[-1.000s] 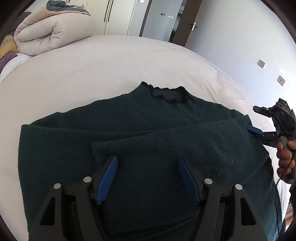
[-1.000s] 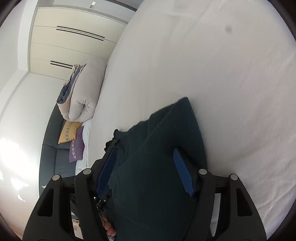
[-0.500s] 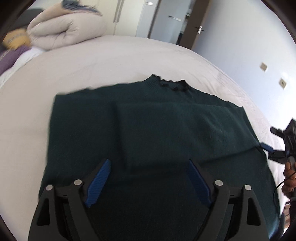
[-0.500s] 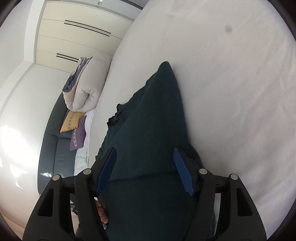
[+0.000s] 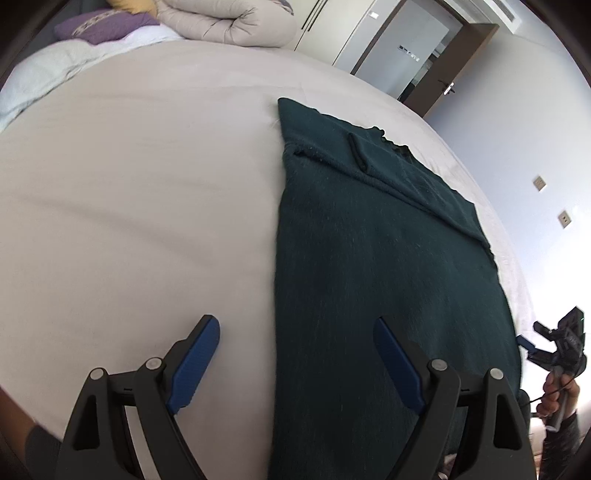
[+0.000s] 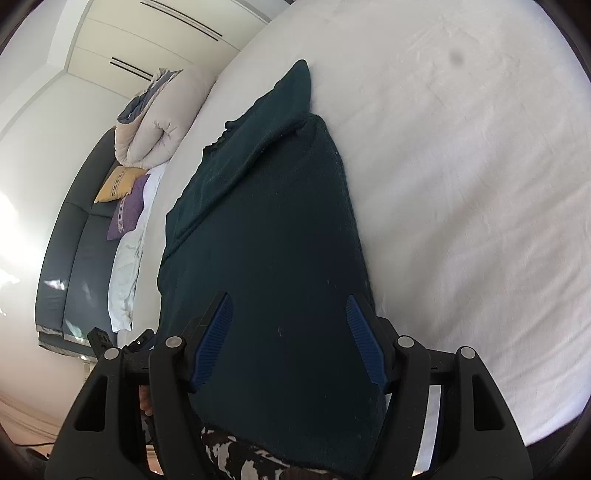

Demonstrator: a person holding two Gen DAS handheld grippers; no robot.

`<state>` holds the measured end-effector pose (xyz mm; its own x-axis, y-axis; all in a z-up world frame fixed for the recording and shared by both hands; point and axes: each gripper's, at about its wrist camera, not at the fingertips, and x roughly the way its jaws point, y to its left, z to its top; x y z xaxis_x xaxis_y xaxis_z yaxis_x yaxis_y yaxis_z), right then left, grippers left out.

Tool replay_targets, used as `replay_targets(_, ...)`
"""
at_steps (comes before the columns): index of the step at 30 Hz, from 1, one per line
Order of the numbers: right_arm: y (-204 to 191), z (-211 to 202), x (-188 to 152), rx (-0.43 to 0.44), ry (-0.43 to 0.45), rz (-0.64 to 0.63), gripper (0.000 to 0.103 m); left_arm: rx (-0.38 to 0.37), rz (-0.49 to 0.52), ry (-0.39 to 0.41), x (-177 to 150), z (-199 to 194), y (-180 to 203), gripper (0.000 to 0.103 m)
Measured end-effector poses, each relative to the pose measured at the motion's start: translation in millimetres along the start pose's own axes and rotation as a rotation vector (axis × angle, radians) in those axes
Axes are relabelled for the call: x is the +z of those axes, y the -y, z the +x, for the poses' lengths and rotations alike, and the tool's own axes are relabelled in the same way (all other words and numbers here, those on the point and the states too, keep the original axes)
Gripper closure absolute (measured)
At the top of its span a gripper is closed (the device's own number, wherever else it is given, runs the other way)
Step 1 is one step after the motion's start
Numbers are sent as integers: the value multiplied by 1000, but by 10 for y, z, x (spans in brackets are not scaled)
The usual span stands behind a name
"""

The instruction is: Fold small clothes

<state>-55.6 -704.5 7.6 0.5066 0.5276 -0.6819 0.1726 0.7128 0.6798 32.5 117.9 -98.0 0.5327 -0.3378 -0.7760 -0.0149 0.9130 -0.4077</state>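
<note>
White bedsheet, one wide bed, serves as work surface. Left gripper: jaws spread wide, nothing between the pads; one blue pad over bare sheet, the other over the near hem of the garment, neither pressing on cloth. Right gripper: jaws spread, empty, held above the garment's near end; no pad bears on fabric. Item in hand: dark green sweater, lying flat on the sheet as a long narrow panel, sleeves and sides already laid inward, frilled collar at the far end, hem nearest the grippers and reaching the bed's near edge. Step, as judged: side folds done, both tools free, lengthwise fold pending. Next move likely calls for each gripper to pinch one near corner of the hem through all layers, then carry it evenly toward the collar so the stacked sleeves do not slide out. Surroundings: rolled beige duvet at the far side of the bed; purple cushion and yellow cushion beside it; pale wardrobe doors; brown door in a light blue wall.
</note>
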Motion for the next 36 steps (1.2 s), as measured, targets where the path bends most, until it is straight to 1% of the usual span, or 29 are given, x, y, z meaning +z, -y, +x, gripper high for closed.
replay_targets(2,64,-120,-156,10,-8,11,40,-45,-32,-15,-73,-67,-79,16)
replay_targets(4,141,-206,-282,12,-22,29,40,-72,-51,-32,-134,-97,-141,16)
replay_targets(6,195,-273,-363,6,-28,40,40,-107,-51,-60,-196,-145,-166,16)
replay_targets(10,267,-405,-517,7,-33,41,40,-149,-42,-125,-257,-173,-187,16)
replay_targets(14,351,-506,-584,-8,-42,61,40,-195,-47,-171,-290,-189,-226,16)
replay_targets(18,457,-611,-618,17,-38,96,40,-238,-12,-238,-365,-142,-135,17)
replay_targets(21,515,-637,-628,41,-42,121,40,-270,-6,-279,-408,-83,-97,17)
replay_targets(26,561,-683,-648,64,-58,141,40,-344,-71,-309,-433,-35,-192,18)
replay_targets(29,559,-708,-666,62,-74,132,40,-368,-84,-328,-403,38,-160,19)
replay_targets(31,564,-731,-685,61,-83,131,40,-364,-82,-333,-385,36,-166,23)
replay_targets(32,573,-743,-688,61,-85,131,40,-362,-81,-336,-381,38,-164,27)
replay_targets(33,579,-754,-693,62,-86,132,40,-363,-84,-336,-377,41,-172,33)
replay_targets(34,585,-768,-703,64,-87,133,40,-367,-93,-339,-371,52,-183,37)
replay_targets(36,589,-766,-702,65,-94,136,40,-389,-118,-350,-393,73,-215,52)
